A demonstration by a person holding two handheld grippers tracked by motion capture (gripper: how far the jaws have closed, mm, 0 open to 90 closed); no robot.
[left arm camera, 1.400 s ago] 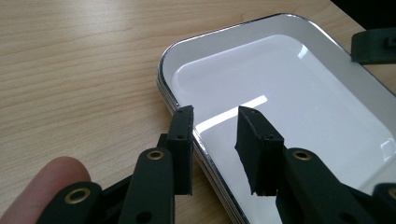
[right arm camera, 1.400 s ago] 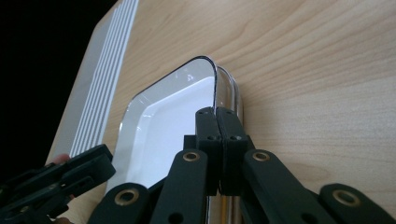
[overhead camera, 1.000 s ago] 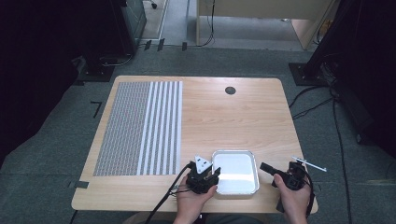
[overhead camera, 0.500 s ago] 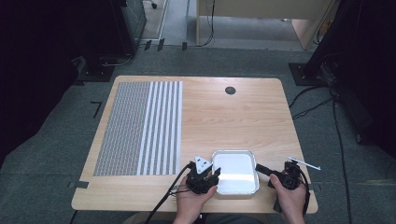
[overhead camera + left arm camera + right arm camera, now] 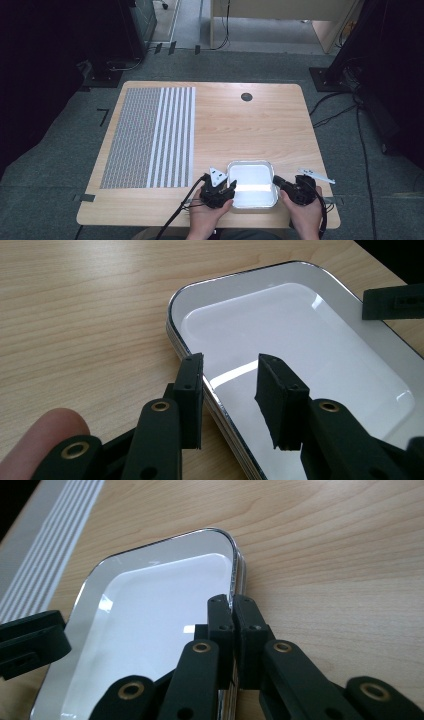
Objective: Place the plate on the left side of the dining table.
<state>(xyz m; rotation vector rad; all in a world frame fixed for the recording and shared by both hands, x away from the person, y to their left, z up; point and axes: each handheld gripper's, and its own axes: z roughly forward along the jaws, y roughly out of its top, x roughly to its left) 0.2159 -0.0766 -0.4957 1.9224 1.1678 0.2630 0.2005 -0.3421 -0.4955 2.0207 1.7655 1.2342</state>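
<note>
Tray between claws | right claw clamped on rim | left claw apart, straddling rim

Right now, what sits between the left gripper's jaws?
In the left gripper view, the left gripper straddles the tray rim: one jaw outside, one inside. The pads stand clear of it.

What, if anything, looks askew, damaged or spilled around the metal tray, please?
Nothing stands out. The tray lies flat, empty and undented near the table's front edge. The right gripper is pinched on one rim; the left gripper straddles the opposite rim, fingers apart. No spill shows.
</note>
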